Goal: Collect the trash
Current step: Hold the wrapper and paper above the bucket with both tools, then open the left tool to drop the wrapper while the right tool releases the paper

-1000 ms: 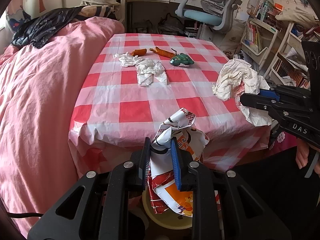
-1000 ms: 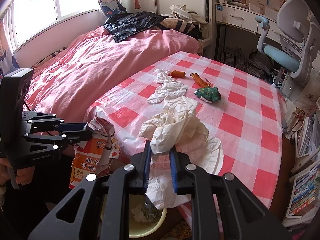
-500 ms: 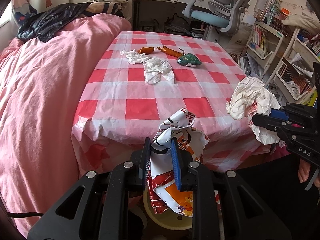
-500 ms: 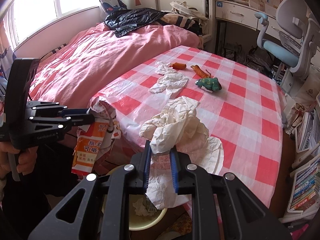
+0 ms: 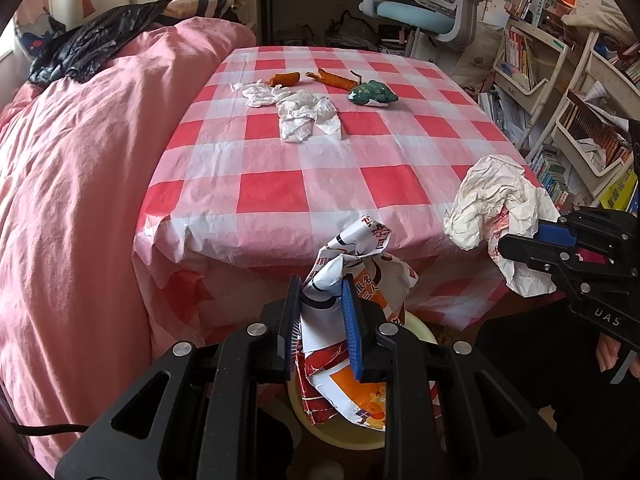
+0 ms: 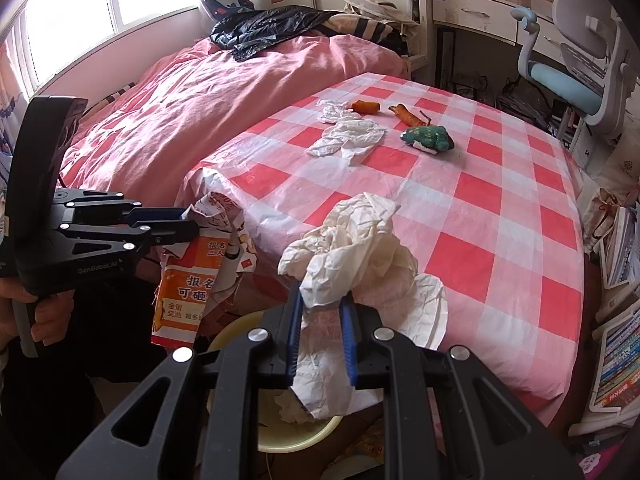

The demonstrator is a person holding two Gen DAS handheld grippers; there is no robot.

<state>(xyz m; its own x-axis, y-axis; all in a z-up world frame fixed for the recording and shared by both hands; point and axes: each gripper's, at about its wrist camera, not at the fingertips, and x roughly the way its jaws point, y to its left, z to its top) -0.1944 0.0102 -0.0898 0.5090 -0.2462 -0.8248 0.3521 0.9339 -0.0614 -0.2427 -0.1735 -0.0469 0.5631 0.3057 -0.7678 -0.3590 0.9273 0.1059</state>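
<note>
My left gripper (image 5: 322, 300) is shut on a crumpled orange-and-white printed wrapper (image 5: 352, 280), held off the table's near edge above a pale yellow bin (image 5: 344, 436). It also shows in the right wrist view (image 6: 188, 226) with the wrapper (image 6: 200, 280). My right gripper (image 6: 322, 312) is shut on a wad of crumpled white paper (image 6: 352, 252) above the same bin (image 6: 296, 436); in the left wrist view it is at the right (image 5: 520, 240) with the wad (image 5: 496, 204). More white tissues (image 5: 304, 112) lie far on the table.
The table has a red-and-white checked cloth (image 5: 320, 168). On its far part lie two orange peel pieces (image 5: 332, 78) and a green wrapper (image 5: 372, 94). A pink-covered bed (image 5: 80, 160) is at the left. An office chair (image 5: 424, 4) and bookshelves (image 5: 560, 100) stand at the back right.
Both grippers have drawn back from the table's edge and lowered, each still holding its trash. The bin shows more fully below them.
</note>
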